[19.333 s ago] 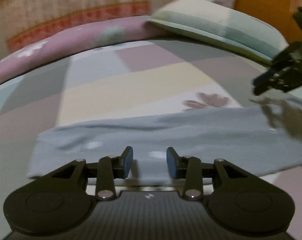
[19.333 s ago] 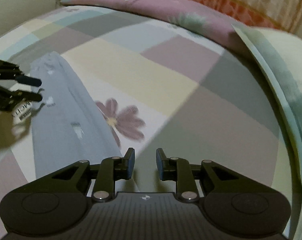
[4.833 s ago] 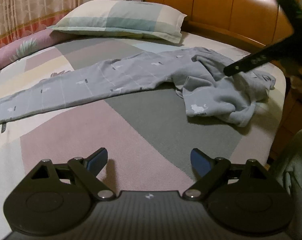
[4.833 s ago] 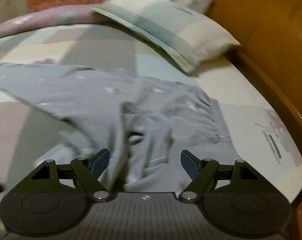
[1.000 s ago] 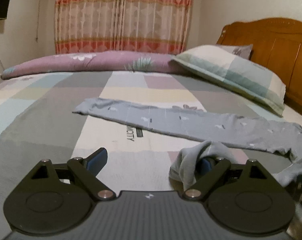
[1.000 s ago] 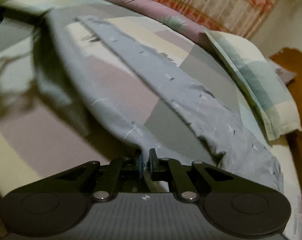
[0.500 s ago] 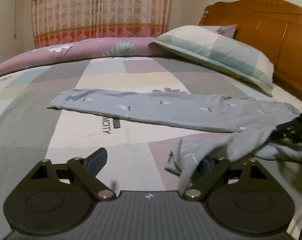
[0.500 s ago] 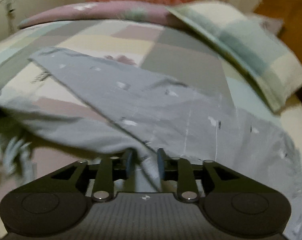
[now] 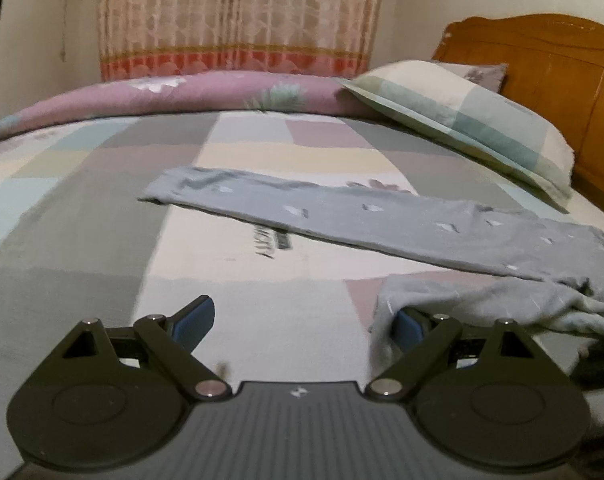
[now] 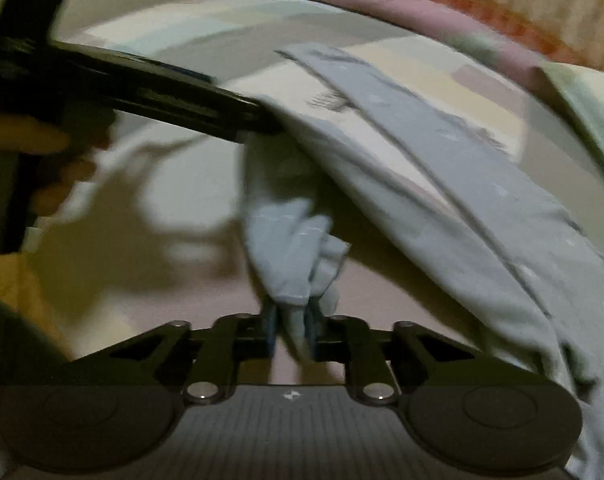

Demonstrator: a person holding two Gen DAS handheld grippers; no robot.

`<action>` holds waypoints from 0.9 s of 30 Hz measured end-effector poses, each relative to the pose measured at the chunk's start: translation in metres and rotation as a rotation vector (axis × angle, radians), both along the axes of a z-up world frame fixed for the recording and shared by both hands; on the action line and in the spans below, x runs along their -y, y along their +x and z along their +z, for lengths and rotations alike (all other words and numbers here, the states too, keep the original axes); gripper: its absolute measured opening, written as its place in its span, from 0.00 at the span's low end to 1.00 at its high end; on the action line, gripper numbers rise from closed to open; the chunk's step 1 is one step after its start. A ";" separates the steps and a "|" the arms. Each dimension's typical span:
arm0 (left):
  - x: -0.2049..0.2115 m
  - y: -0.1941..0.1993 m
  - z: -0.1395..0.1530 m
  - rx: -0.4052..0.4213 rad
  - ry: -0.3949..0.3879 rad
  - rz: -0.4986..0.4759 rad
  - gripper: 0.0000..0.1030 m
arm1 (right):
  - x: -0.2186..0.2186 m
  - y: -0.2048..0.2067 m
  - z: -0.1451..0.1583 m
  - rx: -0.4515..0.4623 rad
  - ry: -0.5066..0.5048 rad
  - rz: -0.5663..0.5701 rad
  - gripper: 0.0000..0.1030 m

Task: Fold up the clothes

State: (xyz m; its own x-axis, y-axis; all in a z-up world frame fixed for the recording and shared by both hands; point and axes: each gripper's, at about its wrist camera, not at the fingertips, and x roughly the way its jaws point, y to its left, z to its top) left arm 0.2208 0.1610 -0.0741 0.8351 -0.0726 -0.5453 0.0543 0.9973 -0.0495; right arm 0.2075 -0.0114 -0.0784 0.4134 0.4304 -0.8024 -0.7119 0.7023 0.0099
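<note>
Trousers of grey printed cloth lay across the patchwork bed, one leg flat and straight, the other bunched near the front edge. The right tool was clenched on a fold of that loose leg, while the left tool stood spread wide, cloth draped over its right finger only. To do the fold well, the left tool would likely need to close on the hem first, then both carry the leg across onto the flat one, seams matched. Open bedspread lay ahead and leftward; the pillow and headboard stood well clear on the right.
</note>
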 end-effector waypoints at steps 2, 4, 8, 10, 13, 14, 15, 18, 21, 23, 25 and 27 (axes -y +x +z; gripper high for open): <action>-0.010 -0.002 0.002 0.005 -0.001 0.021 0.88 | -0.007 -0.002 0.010 -0.059 0.069 0.055 0.12; -0.021 -0.001 0.001 -0.005 -0.026 0.050 0.88 | -0.017 -0.004 0.019 -0.097 0.125 0.102 0.12; -0.036 -0.002 0.001 -0.017 -0.045 0.071 0.91 | -0.037 -0.004 0.031 -0.177 0.244 0.174 0.12; -0.039 -0.002 -0.001 -0.027 -0.039 0.069 0.91 | -0.047 -0.004 0.030 -0.183 0.226 0.185 0.17; -0.039 -0.003 -0.002 -0.028 -0.026 0.066 0.91 | -0.047 -0.007 0.025 -0.136 0.115 0.173 0.21; -0.038 -0.003 -0.001 -0.025 -0.026 0.064 0.91 | -0.045 -0.008 0.024 -0.114 0.084 0.166 0.23; -0.038 -0.004 -0.001 -0.021 -0.025 0.062 0.91 | -0.039 -0.009 0.025 -0.089 0.066 0.157 0.24; -0.039 -0.004 0.000 -0.016 -0.041 0.059 0.91 | -0.015 -0.009 0.036 0.029 0.058 0.087 0.41; -0.039 -0.004 0.000 -0.009 -0.056 0.060 0.91 | -0.003 -0.002 0.040 0.180 0.031 -0.007 0.50; -0.037 -0.004 0.001 0.000 -0.060 0.054 0.91 | -0.006 0.007 0.032 0.201 0.026 -0.029 0.51; -0.035 -0.004 0.002 0.007 -0.064 0.049 0.91 | -0.017 0.016 0.018 0.201 -0.008 -0.014 0.51; -0.034 -0.003 0.002 0.011 -0.062 0.040 0.91 | -0.028 0.024 0.002 0.202 -0.059 0.013 0.48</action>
